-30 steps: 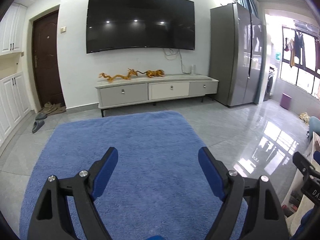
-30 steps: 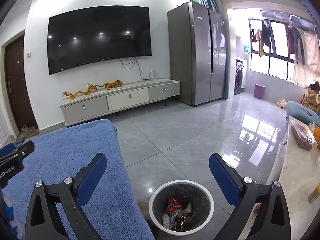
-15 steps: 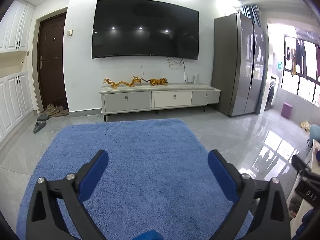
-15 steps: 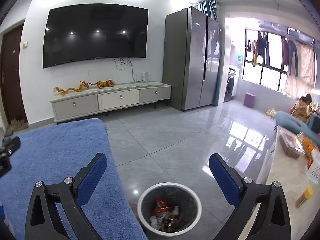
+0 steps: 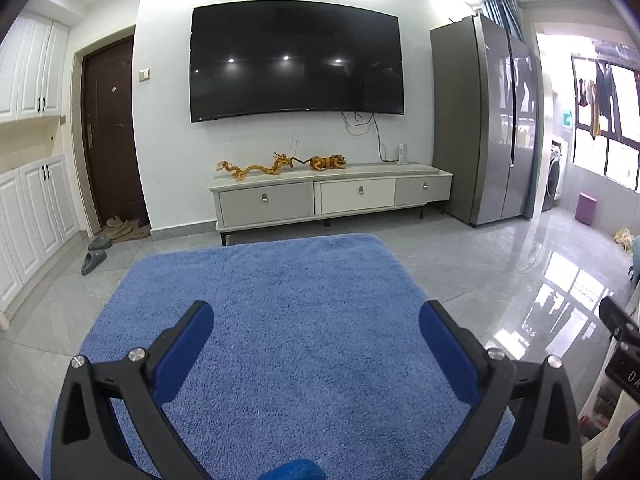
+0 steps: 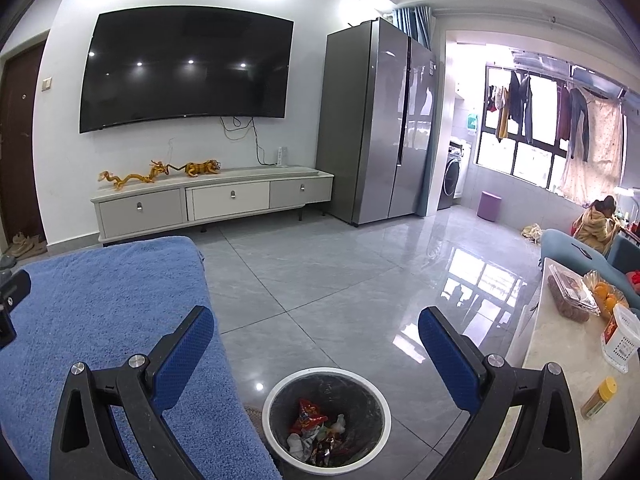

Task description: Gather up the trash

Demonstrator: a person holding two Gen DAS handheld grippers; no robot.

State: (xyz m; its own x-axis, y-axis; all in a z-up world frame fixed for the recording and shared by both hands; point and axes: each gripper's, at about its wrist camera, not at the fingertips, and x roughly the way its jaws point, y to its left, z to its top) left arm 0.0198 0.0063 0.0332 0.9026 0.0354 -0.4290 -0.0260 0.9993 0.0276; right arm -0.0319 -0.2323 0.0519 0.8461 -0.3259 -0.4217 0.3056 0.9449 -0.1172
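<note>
While wide apart, both tools (image 5: pixel 316 332) (image 6: pixel 316 336) empty

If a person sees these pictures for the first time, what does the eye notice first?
Probably the big black television on the white wall, above the low cabinet. Next comes the blue carpet spread over the grey floor. Near the bottom of the right wrist view, a white-rimmed trash bin holds crumpled wrappers.

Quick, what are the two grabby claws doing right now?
Left gripper: open, holding nothing.
Right gripper: open, holding nothing.
</note>
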